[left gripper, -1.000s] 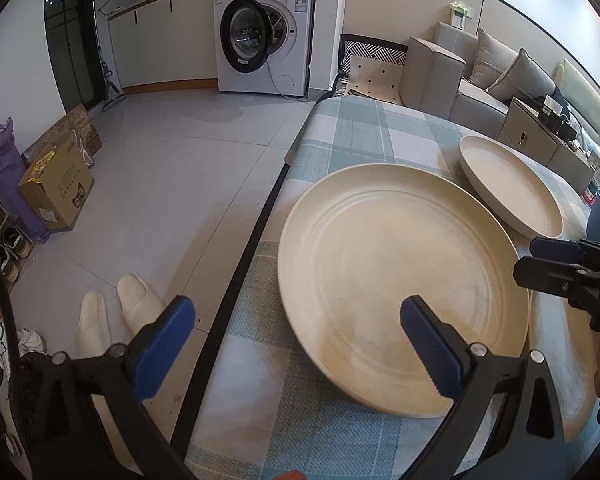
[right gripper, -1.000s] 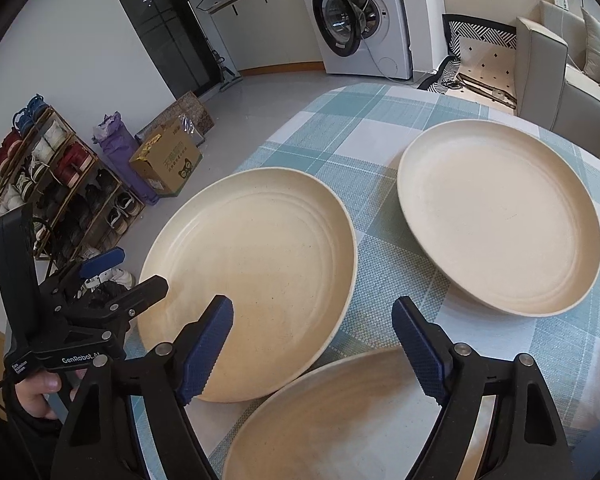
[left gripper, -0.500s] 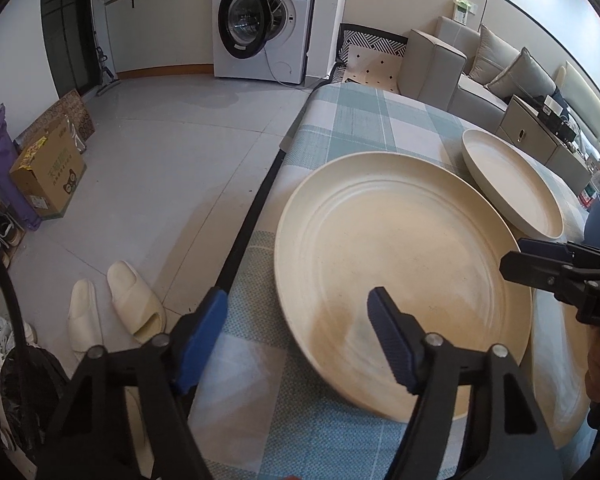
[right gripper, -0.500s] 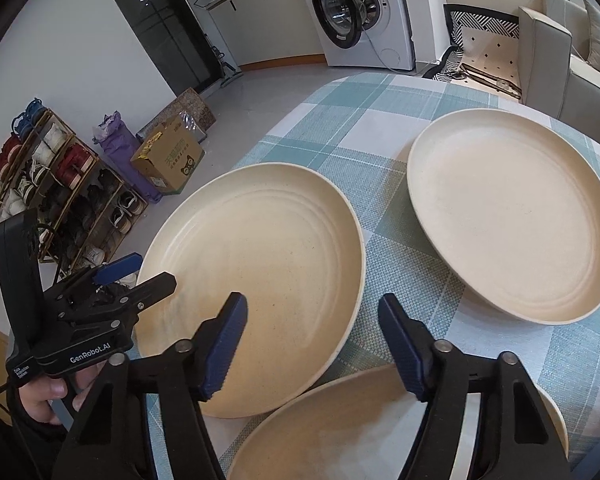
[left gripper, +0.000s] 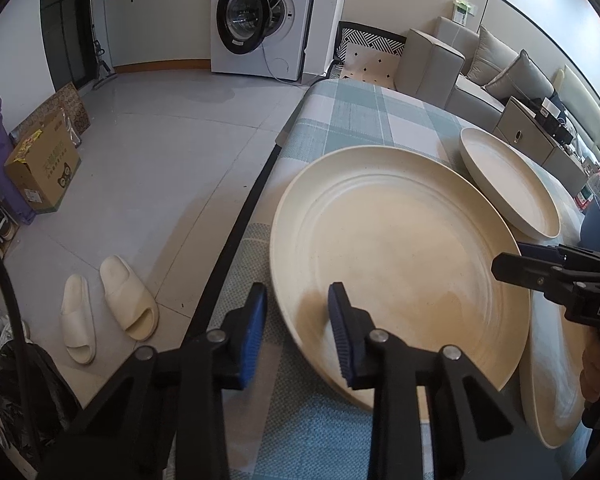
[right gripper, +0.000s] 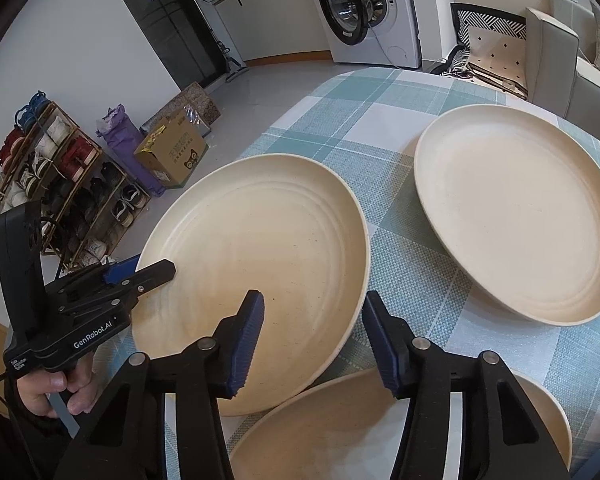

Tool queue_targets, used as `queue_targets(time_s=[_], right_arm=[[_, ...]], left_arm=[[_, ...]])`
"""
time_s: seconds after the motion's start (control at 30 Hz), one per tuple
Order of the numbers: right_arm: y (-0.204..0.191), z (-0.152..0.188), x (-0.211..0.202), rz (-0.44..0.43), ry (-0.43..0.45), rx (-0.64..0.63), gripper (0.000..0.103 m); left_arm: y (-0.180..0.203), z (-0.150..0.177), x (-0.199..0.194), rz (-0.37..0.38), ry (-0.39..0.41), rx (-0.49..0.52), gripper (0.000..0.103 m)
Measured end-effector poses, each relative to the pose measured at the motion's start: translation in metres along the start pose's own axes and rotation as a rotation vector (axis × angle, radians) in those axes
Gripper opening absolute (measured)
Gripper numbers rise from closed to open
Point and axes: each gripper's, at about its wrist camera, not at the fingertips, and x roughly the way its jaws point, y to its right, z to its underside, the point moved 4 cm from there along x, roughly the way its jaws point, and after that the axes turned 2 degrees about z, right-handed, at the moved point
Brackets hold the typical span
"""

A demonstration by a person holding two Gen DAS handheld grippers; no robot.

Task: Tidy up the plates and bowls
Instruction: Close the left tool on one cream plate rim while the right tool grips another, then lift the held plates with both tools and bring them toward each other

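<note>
Three cream plates lie on the checked tablecloth. The near-left plate (left gripper: 400, 248) (right gripper: 256, 264) lies at the table's left edge. My left gripper (left gripper: 298, 332) (right gripper: 140, 270) straddles its near rim, jaws narrowed around the rim with a gap still showing on both sides. My right gripper (right gripper: 312, 336) (left gripper: 512, 264) is open, its jaws astride the same plate's right rim, over a second plate (right gripper: 340, 432) (left gripper: 548, 384) that the first overlaps. A third plate (right gripper: 516, 212) (left gripper: 508, 184) lies apart at the far right.
The table's left edge (left gripper: 240, 220) drops to a tiled floor with slippers (left gripper: 108, 312), a cardboard box (left gripper: 40, 172) and a shoe rack (right gripper: 52, 176). A washing machine (left gripper: 256, 16) and a sofa (left gripper: 480, 68) stand beyond the table.
My left gripper's jaws have narrowed a lot and moved onto the near-left plate's rim. My right gripper's jaws have narrowed somewhat and moved closer over that plate's right rim.
</note>
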Motion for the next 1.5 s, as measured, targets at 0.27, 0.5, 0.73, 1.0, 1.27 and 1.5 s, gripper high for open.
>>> queue_targets(time_s=[0.27, 0.5, 0.73, 1.0, 1.27, 1.5], right_arm=[[0.003, 0.001, 0.000, 0.030, 0.010, -0.009, 0.038], [0.006, 0.002, -0.002, 0.065, 0.020, -0.025, 0.027], [0.003, 0.003, -0.003, 0.077, 0.030, -0.036, 0.027], [0.000, 0.001, -0.009, 0.080, 0.050, -0.043, 0.027], [-0.001, 0.002, -0.023, 0.085, 0.071, -0.045, 0.027], [-0.002, 0.004, -0.036, 0.085, 0.088, -0.042, 0.027]], left_arm=[[0.005, 0.001, 0.001, 0.003, 0.002, 0.020, 0.021], [0.006, 0.003, -0.001, -0.004, 0.007, 0.032, 0.020], [0.008, 0.004, -0.005, -0.004, 0.018, 0.036, 0.020], [0.010, 0.002, -0.013, -0.008, 0.033, 0.039, 0.020], [0.015, 0.001, -0.025, -0.009, 0.054, 0.052, 0.020], [0.019, 0.002, -0.033, -0.008, 0.065, 0.058, 0.020]])
